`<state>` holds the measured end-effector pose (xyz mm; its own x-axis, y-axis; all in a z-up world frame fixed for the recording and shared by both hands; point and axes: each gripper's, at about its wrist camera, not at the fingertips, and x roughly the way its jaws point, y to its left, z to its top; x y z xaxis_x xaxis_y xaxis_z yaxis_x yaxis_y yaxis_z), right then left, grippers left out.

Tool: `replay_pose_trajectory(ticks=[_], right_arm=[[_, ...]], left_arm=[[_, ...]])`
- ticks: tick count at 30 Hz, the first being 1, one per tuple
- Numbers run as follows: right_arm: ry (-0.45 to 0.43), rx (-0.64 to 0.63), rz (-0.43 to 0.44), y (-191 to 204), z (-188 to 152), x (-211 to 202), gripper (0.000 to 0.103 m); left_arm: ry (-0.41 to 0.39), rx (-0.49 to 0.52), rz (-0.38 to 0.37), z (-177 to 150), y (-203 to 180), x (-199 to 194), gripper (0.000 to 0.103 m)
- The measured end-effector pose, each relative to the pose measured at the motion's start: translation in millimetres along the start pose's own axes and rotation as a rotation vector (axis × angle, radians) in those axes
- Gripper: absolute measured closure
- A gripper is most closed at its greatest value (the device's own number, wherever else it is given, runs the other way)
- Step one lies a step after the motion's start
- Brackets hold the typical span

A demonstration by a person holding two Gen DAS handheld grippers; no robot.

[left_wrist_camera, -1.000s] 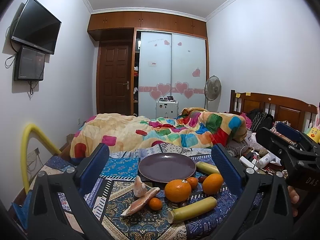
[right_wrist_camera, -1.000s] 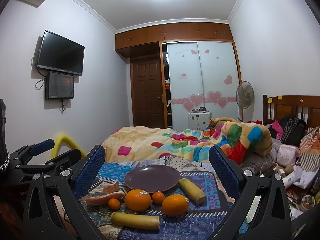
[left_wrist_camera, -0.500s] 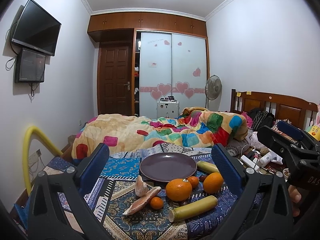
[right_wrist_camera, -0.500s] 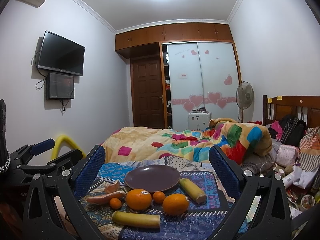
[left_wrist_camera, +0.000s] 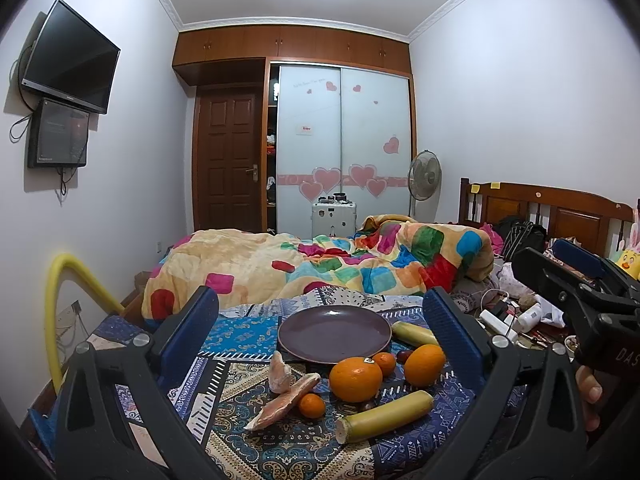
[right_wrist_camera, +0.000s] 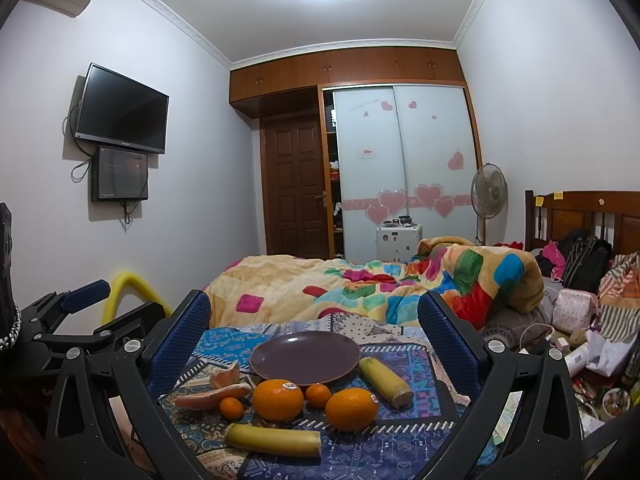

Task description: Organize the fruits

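Centrally, a purple plate (left_wrist_camera: 334, 334) sits bare on a patterned cloth (left_wrist_camera: 248, 380) covering the work surface, with the fruit laid out on the cloth in front of it and none on the plate. A large orange (left_wrist_camera: 355, 379) with a sticker lies just before the plate's near rim; a second large orange (left_wrist_camera: 424, 365) lies to its right, and a small mandarin (left_wrist_camera: 384, 362) sits between them. Another small mandarin (left_wrist_camera: 311, 405) rests beside two peeled pomelo segments (left_wrist_camera: 282, 392) at the left. One yellow-green cane piece (left_wrist_camera: 384, 416) lies nearest the cameras, and a second cane piece (left_wrist_camera: 414, 334) lies at the plate's right edge. Both tools hover apart from every item: the left gripper (left_wrist_camera: 320, 316) has its blue-padded fingers (left_wrist_camera: 192, 332) spread wide and holds nothing, and the right gripper (right_wrist_camera: 314, 316) is likewise spread wide and holds nothing. Behind the cloth lies a bed with a colourful quilt (right_wrist_camera: 360, 280).
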<state>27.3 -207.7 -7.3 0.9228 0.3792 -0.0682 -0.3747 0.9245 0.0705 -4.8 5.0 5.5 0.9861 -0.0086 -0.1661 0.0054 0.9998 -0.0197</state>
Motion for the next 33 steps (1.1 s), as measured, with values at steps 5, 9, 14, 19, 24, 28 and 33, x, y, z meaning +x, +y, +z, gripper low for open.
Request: replay_pose_trajectory(ticks=[5, 9, 14, 19, 24, 28, 33], right_arm=[[-0.001, 0.000, 0.001, -0.2, -0.2, -0.1, 0.000], [-0.003, -0.002, 0.000, 0.2, 0.2, -0.3, 0.000], [-0.004, -0.002, 0.005, 0.7, 0.6, 0.4, 0.000], [-0.004, -0.001, 0.011, 1.4, 0.4, 1.1, 0.000], [-0.002, -0.001, 0.009, 1.3, -1.6, 2.8, 0.000], [0.008, -0.005, 0.001, -0.2, -6.3, 7.1, 0.000], [0.057, -0.022, -0.019, -4.8, -17.1, 21.3, 0.000]], left_arm=[[0.002, 0.001, -0.003, -0.3, -0.9, 0.3, 0.000], [0.002, 0.003, -0.004, -0.7, -2.8, -0.5, 0.000], [0.003, 0.003, -0.006, -1.2, -2.2, -0.1, 0.000], [0.005, 0.002, -0.001, -3.5, -2.3, 0.7, 0.000], [0.012, -0.001, 0.005, -5.9, 0.2, 4.5, 0.000], [0.021, -0.002, 0.015, -10.5, 2.0, 11.3, 0.000], [0.077, 0.011, 0.031, -23.4, 5.9, 28.2, 0.000]])
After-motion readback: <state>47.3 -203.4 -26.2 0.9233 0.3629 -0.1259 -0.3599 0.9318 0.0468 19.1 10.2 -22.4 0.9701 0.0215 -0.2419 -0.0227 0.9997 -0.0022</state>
